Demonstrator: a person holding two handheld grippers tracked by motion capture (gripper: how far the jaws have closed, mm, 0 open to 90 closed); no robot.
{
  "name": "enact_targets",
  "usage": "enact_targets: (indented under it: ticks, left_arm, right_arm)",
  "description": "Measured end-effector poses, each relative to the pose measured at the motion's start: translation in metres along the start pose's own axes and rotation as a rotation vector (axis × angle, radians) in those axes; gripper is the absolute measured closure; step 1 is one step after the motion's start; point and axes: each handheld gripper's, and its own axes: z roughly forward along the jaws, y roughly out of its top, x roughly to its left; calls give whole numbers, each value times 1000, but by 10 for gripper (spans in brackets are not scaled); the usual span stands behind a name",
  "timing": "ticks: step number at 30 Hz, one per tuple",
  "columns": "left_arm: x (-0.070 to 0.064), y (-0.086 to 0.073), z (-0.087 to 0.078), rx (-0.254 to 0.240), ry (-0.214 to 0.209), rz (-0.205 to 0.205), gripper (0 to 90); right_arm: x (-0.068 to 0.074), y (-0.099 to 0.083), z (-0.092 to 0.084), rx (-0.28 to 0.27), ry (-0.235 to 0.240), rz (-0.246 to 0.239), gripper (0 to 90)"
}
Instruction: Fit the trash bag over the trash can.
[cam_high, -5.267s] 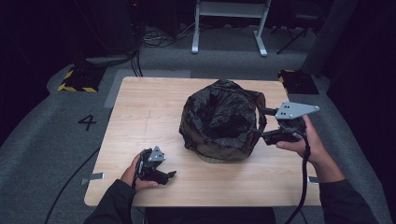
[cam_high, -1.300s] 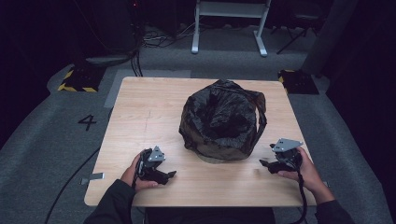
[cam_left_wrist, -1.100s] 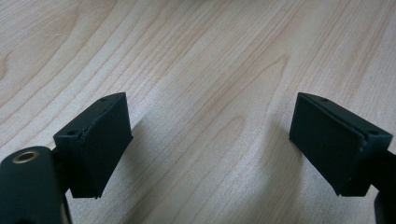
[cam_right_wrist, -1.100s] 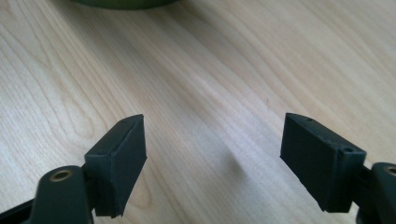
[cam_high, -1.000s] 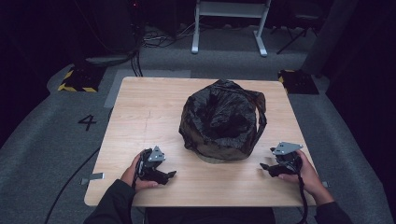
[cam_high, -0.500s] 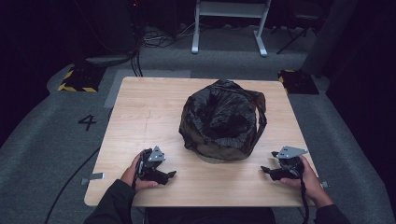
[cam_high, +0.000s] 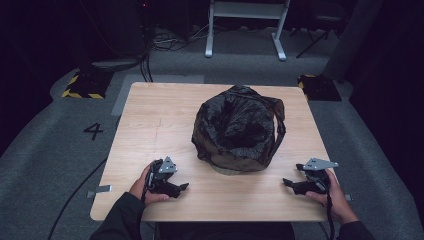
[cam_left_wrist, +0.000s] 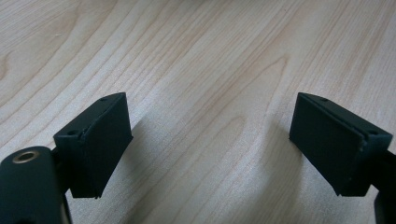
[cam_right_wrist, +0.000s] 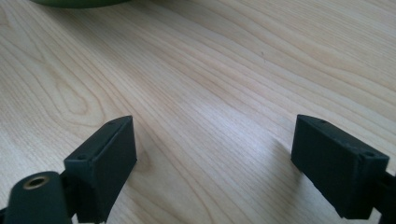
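We see the black bin bag (cam_high: 239, 129) lining a round container near the middle of the wooden table (cam_high: 150, 125), a bit right of centre, its plastic crumpled and pulled over the rim, mouth open upward; a strip of the container's pale base shows under the bag on the near side. In the right gripper view a green curved edge (cam_right_wrist: 79, 3) sits at the top left, prob. that same container's base, w/ bare wood between it and the jaws. The right gripper (cam_high: 292, 184) rests low at the table's near right corner, held in the right hand (cam_high: 334, 194), tips pointing left, well apart from the bag; its jaws have just been opening and now stand wide w/ only wood grain between the pads (cam_right_wrist: 106, 163). The left gripper (cam_high: 181, 188) lies at the near left of the table in the left hand (cam_high: 142, 184), tips pointing right toward the other gripper, also clear of the bag; its jaws are spread wide, nothing between the pads (cam_left_wrist: 102, 140), just tabletop. Beyond the table, grey carpet w/ a "4" marking (cam_high: 93, 131) on the left.
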Motion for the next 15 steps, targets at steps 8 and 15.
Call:
enact_targets:
  ticks: [8,15]
  left_arm:
    - [0,0,0,-1,-3,2,129]
    - [1,0,0,2,-3,3,128]
  right_arm:
    - [-14,-7,-6,5,-10,27,133]
    - [-25,-11,-11,5,-39,54,133]
